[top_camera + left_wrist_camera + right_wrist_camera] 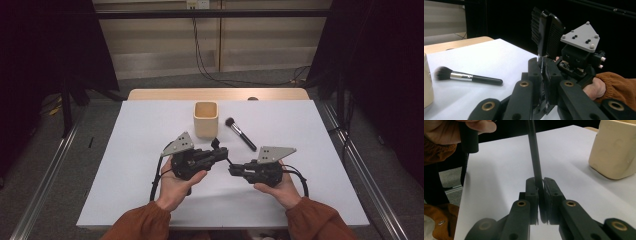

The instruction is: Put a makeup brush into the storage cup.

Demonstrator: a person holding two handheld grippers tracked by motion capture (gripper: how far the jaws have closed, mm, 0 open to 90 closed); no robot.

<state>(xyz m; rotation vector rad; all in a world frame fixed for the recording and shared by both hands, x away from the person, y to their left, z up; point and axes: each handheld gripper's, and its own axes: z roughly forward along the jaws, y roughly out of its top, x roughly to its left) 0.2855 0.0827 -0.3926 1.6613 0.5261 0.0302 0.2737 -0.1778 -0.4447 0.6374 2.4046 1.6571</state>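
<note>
Between the two tongs, just above the white counter (150, 150), a black comb-like brush (547, 35) passes from one hand to the other: the left tongs (219, 150) are closed on its thin lower end, with the toothed head standing upright above them, and the right tongs (541, 185) are clamped on the slim black handle, which rises straight up between their pads. Both sets grip it at once, so this looks like a handover, each hand steadying the piece so it cannot tip or twist before one lets go. Just beyond the tongs a cream square cup (205, 119) stands upright and open at the top, probably the holder meant for such tools. Beside it, to the right tongs' side, a makeup brush (240, 133) lies flat with its dark bristles pointing away. The counter sits on a wooden tabletop whose edge shows at the far side; past it are grey floor, trailing cables, a pale wall and dark curtains.
</note>
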